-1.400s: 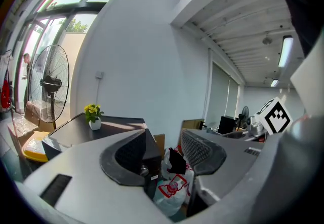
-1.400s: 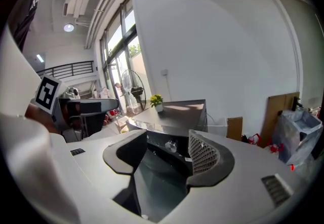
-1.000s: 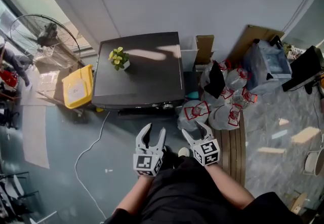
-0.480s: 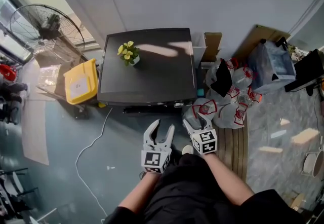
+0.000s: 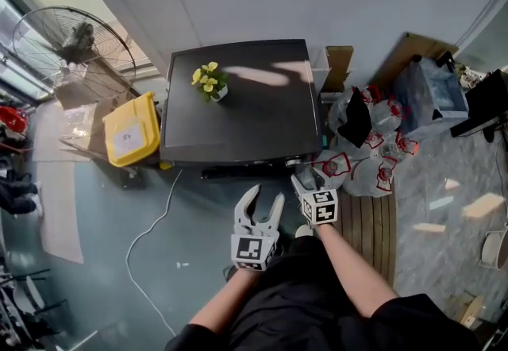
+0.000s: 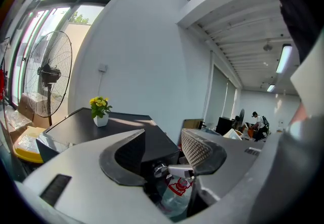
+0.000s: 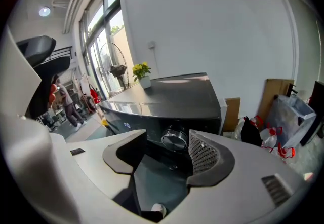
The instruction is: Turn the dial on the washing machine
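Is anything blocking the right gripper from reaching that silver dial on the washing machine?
Nothing visible does. The right gripper has its jaws apart and empty. The dial on the front of the washing machine shows straight ahead between them, with only open air before it.

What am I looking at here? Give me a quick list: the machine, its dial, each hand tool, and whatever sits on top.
machine: dark washing machine, standing against the wall
dial: silver, on the front panel, not yet gripped
right tool: open, aimed at the dial, close to it
left tool: open, empty, held further back
on top: small pot of yellow flowers
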{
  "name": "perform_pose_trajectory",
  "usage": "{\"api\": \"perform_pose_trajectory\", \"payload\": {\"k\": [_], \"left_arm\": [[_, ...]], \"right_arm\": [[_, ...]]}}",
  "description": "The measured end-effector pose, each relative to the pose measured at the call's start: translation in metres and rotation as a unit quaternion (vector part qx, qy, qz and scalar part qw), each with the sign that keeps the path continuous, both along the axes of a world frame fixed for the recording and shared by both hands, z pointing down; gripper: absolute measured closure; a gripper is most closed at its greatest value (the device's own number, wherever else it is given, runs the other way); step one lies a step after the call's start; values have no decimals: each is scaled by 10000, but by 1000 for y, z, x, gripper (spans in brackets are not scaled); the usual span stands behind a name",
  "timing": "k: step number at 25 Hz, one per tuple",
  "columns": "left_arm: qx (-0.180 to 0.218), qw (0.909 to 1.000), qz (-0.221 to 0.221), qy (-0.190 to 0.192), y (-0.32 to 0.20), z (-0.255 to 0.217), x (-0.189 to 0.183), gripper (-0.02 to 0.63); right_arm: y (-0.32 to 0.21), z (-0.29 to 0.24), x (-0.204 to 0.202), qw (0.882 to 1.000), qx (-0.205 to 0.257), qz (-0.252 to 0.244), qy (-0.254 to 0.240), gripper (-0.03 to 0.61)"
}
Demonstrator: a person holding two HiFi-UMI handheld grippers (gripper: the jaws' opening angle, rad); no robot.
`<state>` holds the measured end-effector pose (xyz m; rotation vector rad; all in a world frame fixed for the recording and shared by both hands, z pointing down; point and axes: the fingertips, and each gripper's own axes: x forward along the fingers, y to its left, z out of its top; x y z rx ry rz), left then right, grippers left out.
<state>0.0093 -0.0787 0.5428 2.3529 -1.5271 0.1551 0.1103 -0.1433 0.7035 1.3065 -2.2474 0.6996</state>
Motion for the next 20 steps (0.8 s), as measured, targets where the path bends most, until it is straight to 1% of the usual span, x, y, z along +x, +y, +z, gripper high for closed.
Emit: {"api": "perform_pose_trajectory", "payload": {"k": [4, 8, 11, 15, 18, 20], "left_arm": [[-29, 10000, 84, -40, -3, -2, -3, 410], [11, 9999, 140, 4, -5, -1, -7, 408], [-13, 9998, 219, -7, -7, 2, -12, 408], [-25, 9997, 227, 8, -8, 6, -20, 408], [-118, 9995, 295, -86, -9, 10, -25, 409], [-119, 9995, 283, -49, -10, 14, -27, 410]], "right_arm": [[-5, 17, -9, 9999, -96, 99, 62, 347], [-7, 32, -13, 9993, -271, 259, 83, 341], [-16, 40, -16, 9990, -262, 334, 143, 337], [-20, 52, -20, 9983, -378, 402, 200, 336], [-24, 60, -21, 9976, -360, 488, 322, 331], [-25, 63, -18, 9966, -381, 588, 443, 327]]}}
